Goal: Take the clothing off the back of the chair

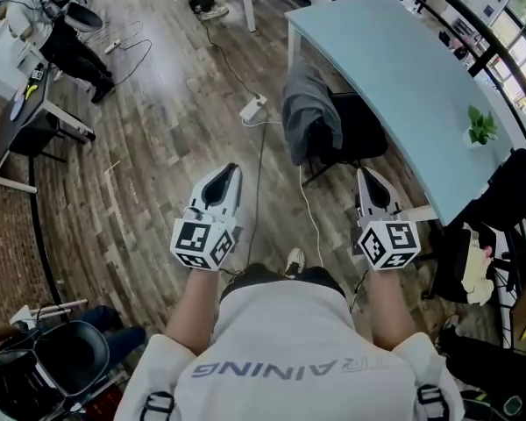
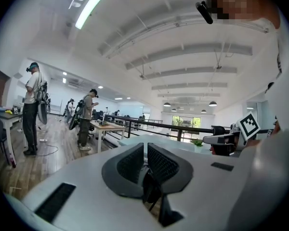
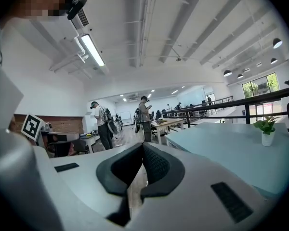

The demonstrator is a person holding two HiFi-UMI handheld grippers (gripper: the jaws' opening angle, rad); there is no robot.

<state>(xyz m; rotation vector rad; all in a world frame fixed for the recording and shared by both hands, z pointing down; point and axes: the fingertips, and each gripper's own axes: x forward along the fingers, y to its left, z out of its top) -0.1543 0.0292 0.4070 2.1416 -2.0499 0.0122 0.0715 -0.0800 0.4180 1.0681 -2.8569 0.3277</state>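
Closest to you, your two forearms reach out from a pale shirt, each holding a claw level over the wooden floor [image 1: 158,139]. Your left claw [image 1: 231,172] has its dark ribbed pads [image 2: 161,163] pressed together with nothing between them, and its own view shows only the room past their tips. Your right claw [image 1: 366,176] is the same, jaws together and empty, with bare floor showing below the closed pads [image 3: 156,163]. Both claws are well apart from the chair and touch nothing. Just beyond them a thin cable [image 1: 307,213] runs along the floor toward a white power strip [image 1: 252,108]. Farther on, between the lines of your two claws, stands the black chair [image 1: 361,128], its seat turned toward the pale blue bench [image 1: 394,60]. The clothing [image 1: 309,110] is draped over the chair's back: a soft grey garment, folded over the top edge and hanging down the side that faces you in loose vertical folds, with a darker opening showing in its lower middle. It covers most of the backrest, and whether it is a jacket or a sweater cannot be told. A small green plant [image 1: 482,127] in a white pot sits on the bench near its right edge. Farther off, people stand among other desks.
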